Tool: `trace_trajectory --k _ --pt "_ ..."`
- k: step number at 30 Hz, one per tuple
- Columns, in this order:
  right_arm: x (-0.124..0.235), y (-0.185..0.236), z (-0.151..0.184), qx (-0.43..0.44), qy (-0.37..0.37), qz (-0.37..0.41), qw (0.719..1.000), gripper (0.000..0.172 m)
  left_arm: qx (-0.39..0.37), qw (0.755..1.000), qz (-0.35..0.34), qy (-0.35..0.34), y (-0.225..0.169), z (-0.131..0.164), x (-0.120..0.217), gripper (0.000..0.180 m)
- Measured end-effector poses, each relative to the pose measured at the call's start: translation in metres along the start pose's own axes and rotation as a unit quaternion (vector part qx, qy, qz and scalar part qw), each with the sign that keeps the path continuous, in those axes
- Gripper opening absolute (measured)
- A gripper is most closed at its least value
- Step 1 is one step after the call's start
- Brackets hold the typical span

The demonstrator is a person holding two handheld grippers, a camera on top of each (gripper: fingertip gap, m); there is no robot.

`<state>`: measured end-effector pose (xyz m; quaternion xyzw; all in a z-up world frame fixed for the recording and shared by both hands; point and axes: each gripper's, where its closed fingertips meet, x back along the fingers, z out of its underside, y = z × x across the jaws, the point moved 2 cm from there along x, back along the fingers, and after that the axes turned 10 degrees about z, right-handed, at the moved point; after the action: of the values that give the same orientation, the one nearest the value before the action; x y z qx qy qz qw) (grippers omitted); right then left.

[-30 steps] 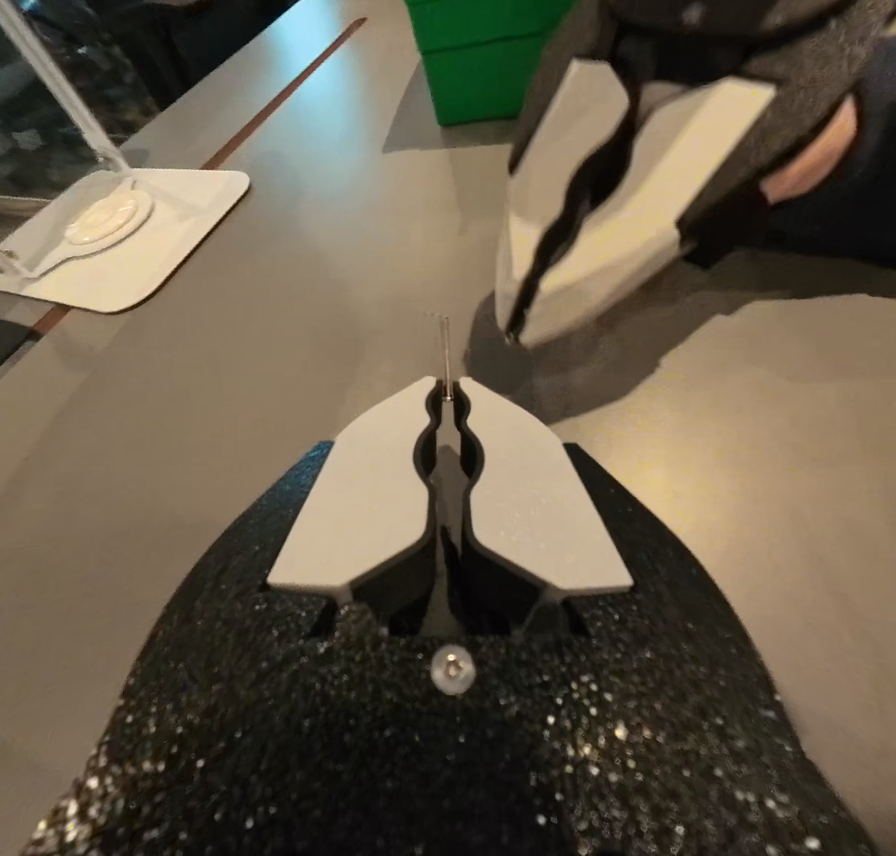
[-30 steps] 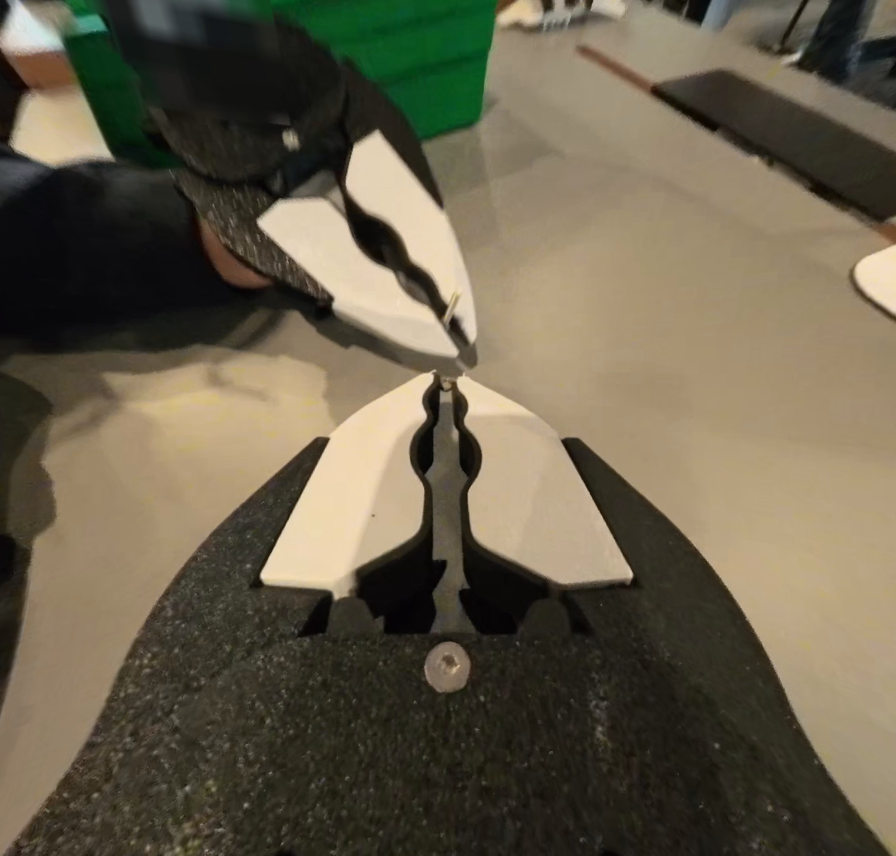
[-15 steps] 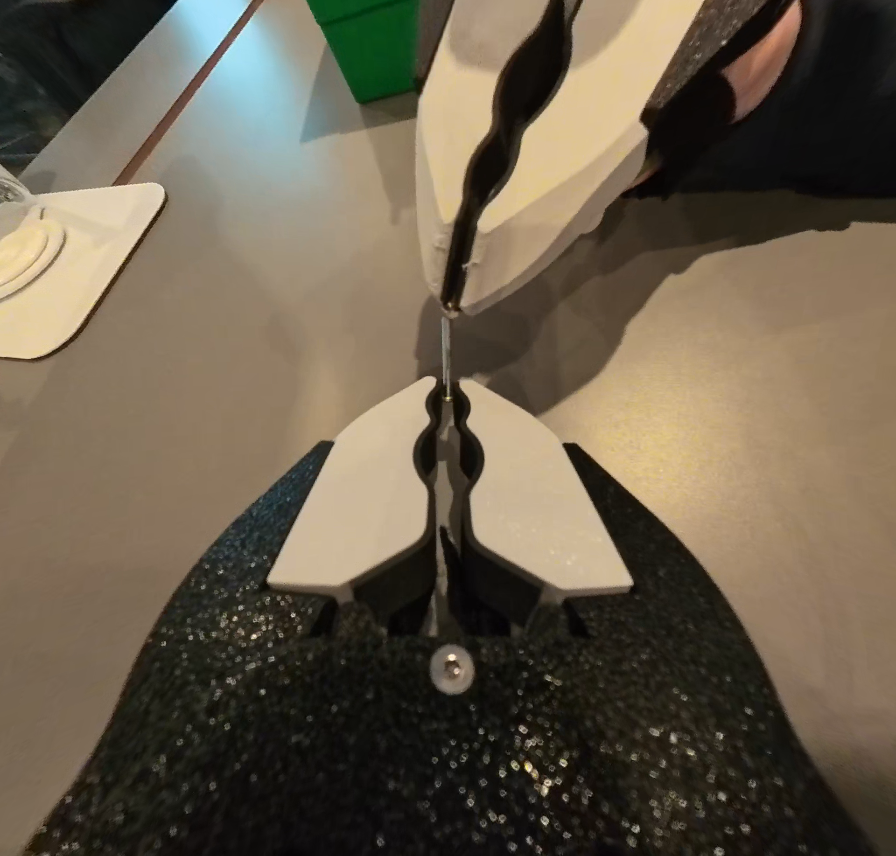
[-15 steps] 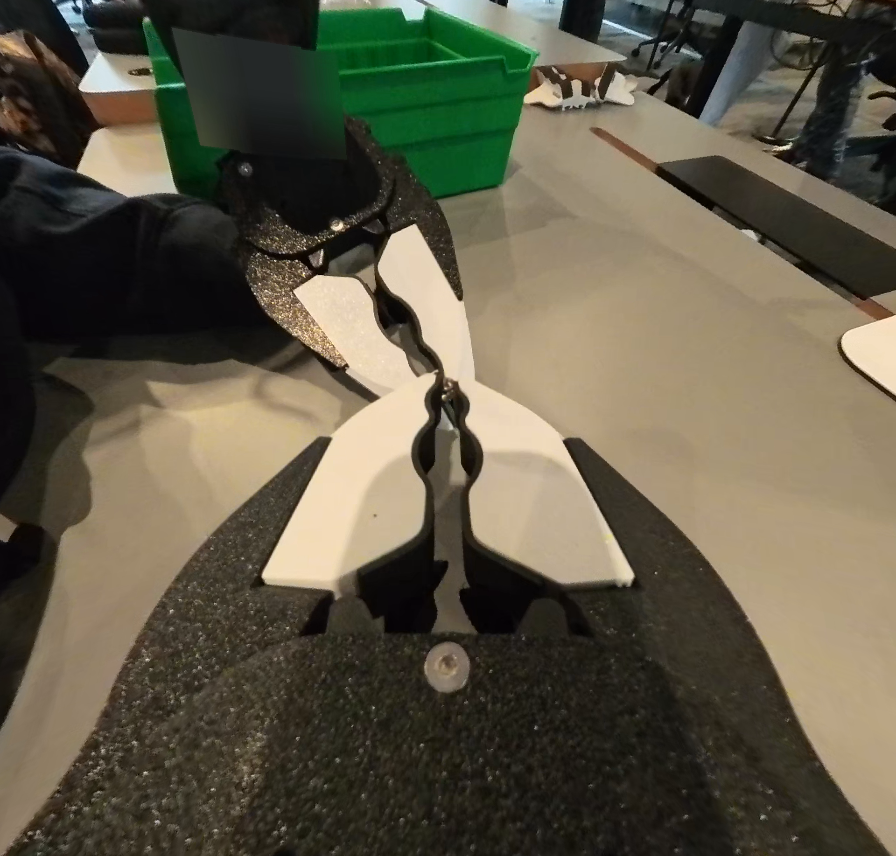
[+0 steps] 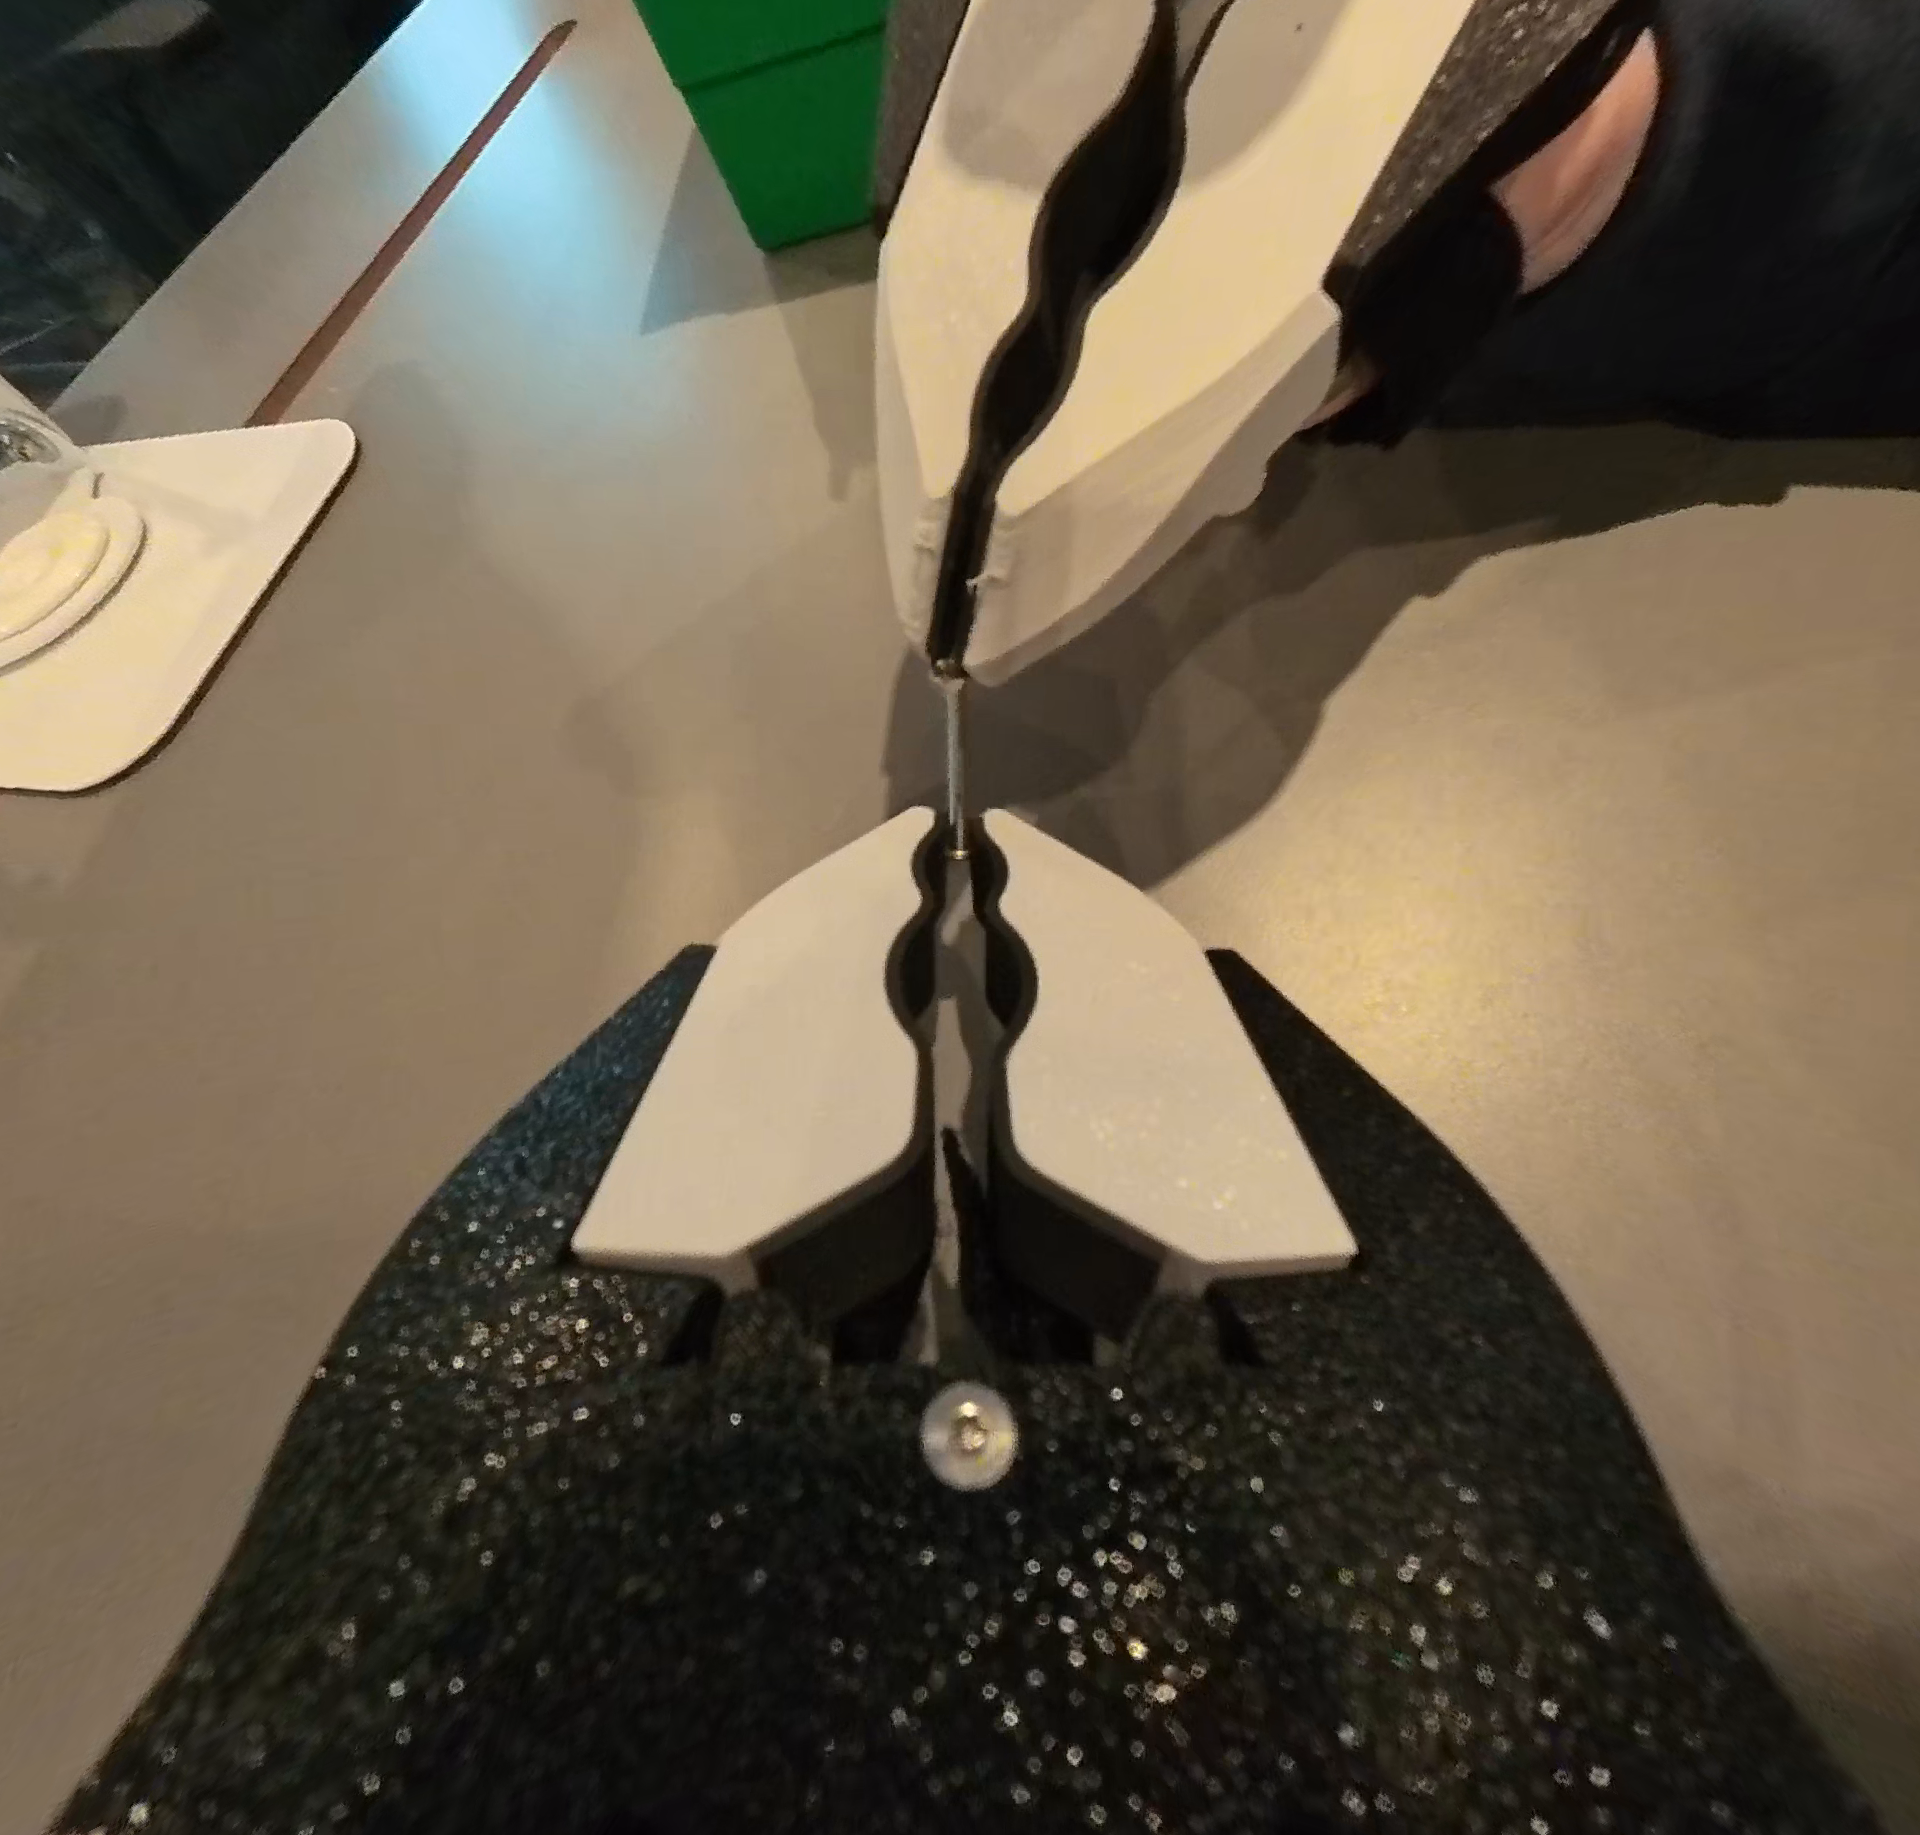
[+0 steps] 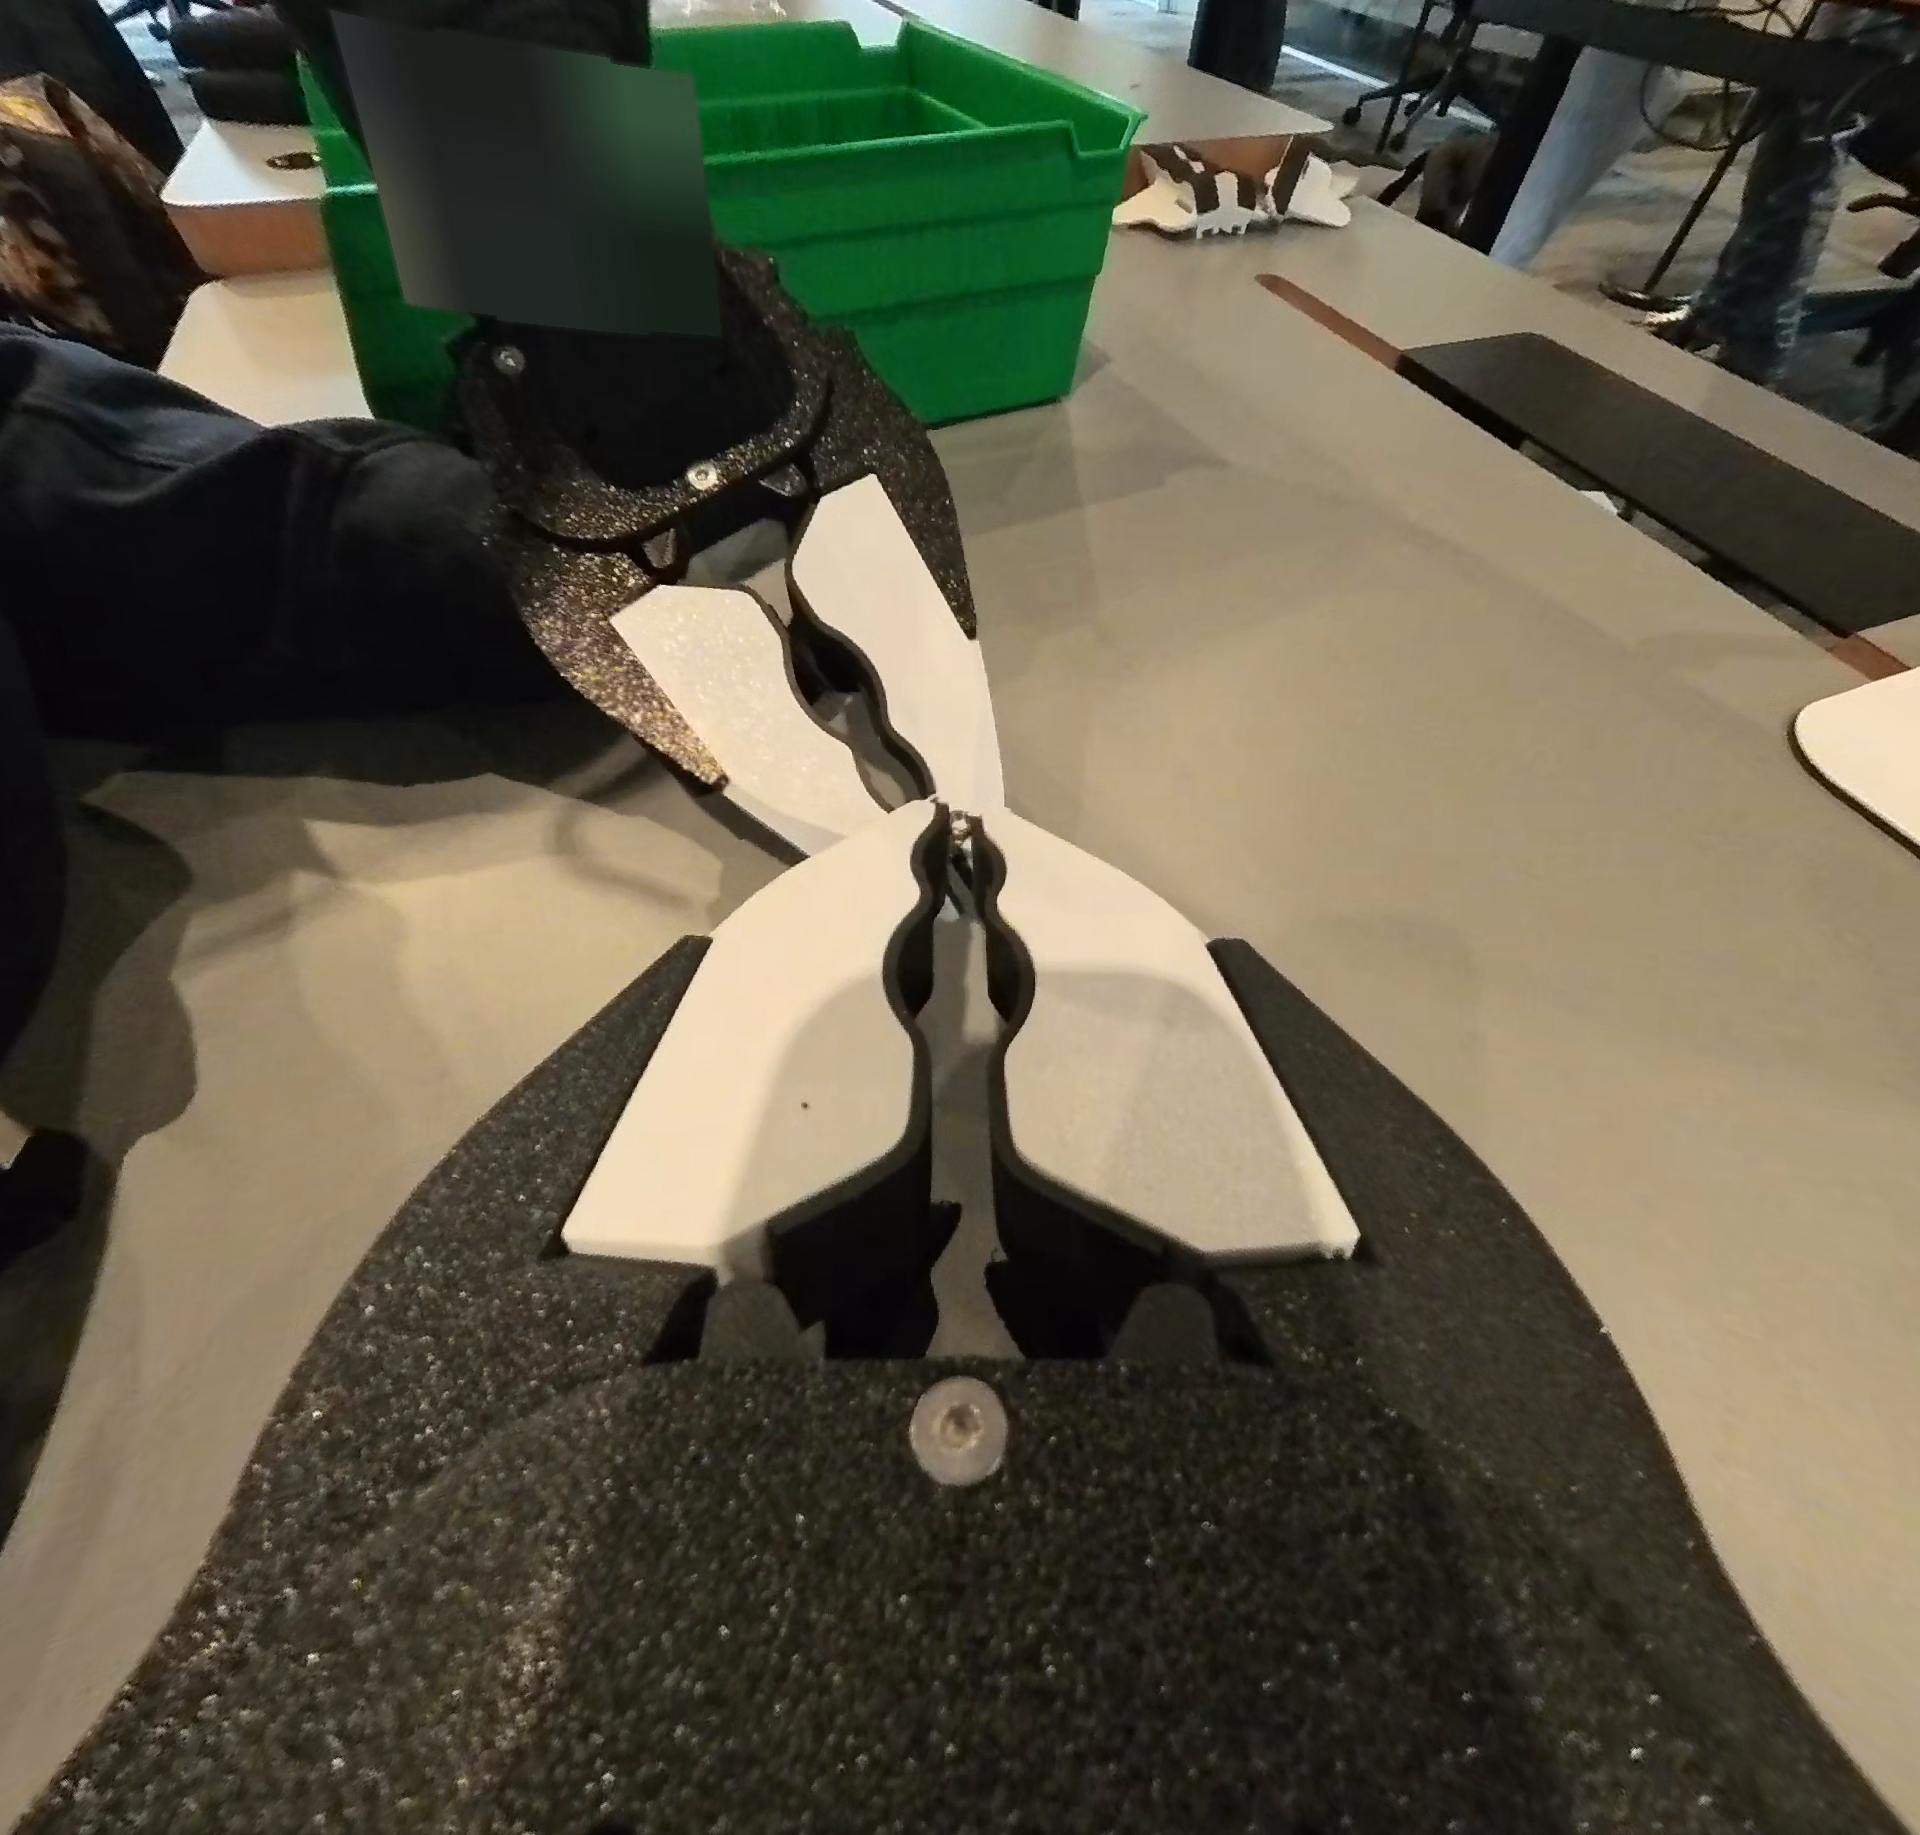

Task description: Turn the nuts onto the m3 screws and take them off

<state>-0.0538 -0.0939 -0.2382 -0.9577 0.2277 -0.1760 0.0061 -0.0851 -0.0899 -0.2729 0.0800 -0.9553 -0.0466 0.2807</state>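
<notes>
On the grey table (image 6: 1351, 850), the green ribbed plastic bin (image 6: 914, 258) stands at the far left with a visibly bare inner compartment. The left gripper (image 5: 956, 835), with smooth white wavy-edged fingers (image 5: 831, 954), clamps the thin threaded metal screw (image 5: 953, 746) by its head end. The right gripper (image 6: 961, 829), in a speckled black housing, pinches the small metal nut (image 5: 948, 665) at the screw's far tip, above the table.
</notes>
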Motion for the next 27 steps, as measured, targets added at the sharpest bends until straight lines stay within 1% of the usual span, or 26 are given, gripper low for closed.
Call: trace_trajectory --k 1,27 --pt "0.0001 0.0001 -0.0002 0.000 0.000 0.000 1.000 0.004 0.000 1.000 0.000 -0.001 0.0001 -0.0002 0.0000 0.003" --pt "0.0009 0.0018 -0.0028 -0.006 -0.025 -0.014 1.000 0.004 -0.001 1.000 0.005 -0.014 0.0006 -0.0031 0.0013 0.003"
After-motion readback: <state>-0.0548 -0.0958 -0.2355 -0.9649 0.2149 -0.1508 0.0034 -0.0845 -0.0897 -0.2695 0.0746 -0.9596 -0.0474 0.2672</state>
